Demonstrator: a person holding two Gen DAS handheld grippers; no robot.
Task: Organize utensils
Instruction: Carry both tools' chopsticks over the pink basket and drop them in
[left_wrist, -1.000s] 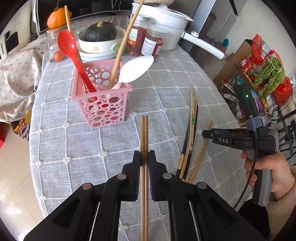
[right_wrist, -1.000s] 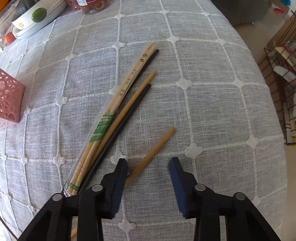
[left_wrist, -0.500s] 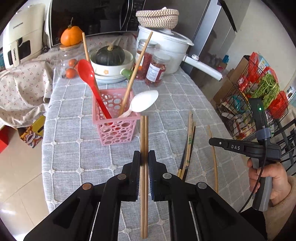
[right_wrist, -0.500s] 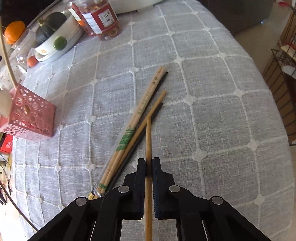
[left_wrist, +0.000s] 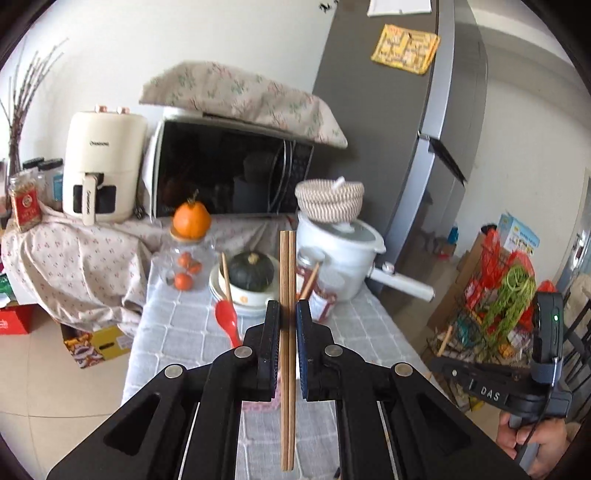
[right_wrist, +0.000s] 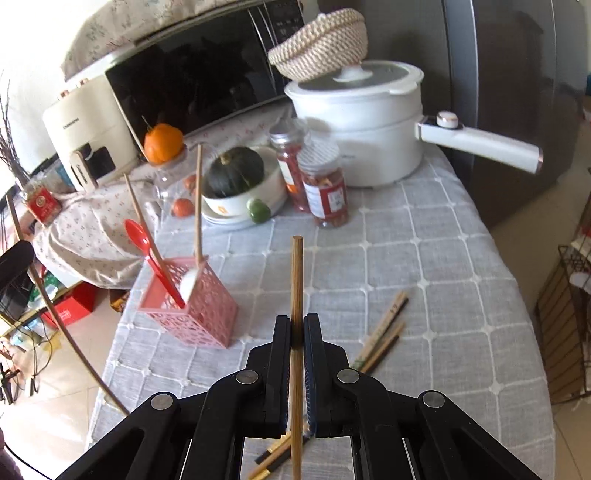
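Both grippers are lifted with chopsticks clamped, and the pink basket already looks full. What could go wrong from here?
1. The pink basket already holds a red spoon, a white spoon and leaning sticks; a new chopstick could snag on them or tip the light basket.
2. The left gripper pinches a chopstick pair near mid-length; one could slip or pivot.
3. The right gripper with its single chopstick may crowd the left at the basket.

White pot (right_wrist: 354, 122), microwave (left_wrist: 229, 173), squash (right_wrist: 234, 170) behind.
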